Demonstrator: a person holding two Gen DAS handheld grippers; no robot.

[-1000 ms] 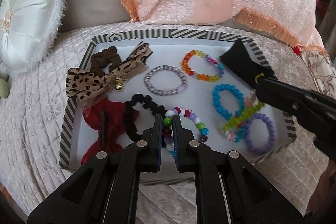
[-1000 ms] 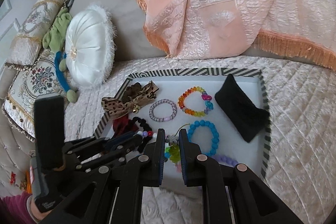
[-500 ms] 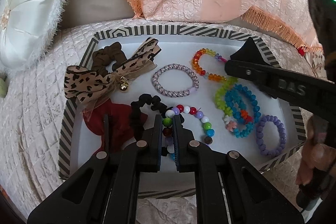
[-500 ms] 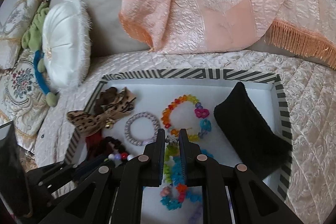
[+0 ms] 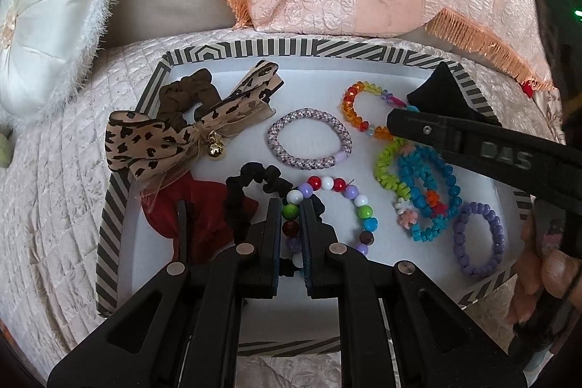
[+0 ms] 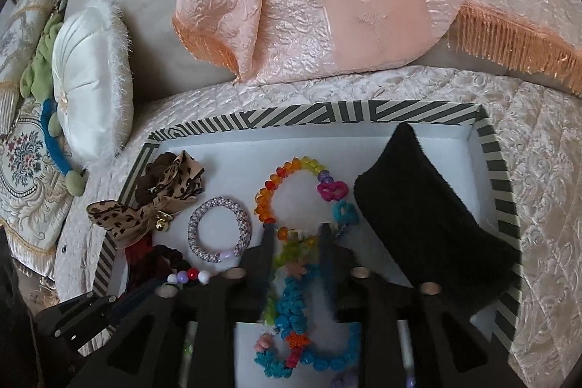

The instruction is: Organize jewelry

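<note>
In the left wrist view the left gripper has not let go over the last second: its fingers pinch the multicoloured bead bracelet at the near side of the striped tray, while the right gripper has swung from the flower-bead bracelet, now lying over the blue bracelet, to the rainbow crystal bracelet. In the right wrist view its fingers, a moment ago pressed close on that flower-bead bracelet, stand spread above the rainbow bracelet's near edge beside the black pouch. I judge one placement finished and the next pick beginning.
</note>
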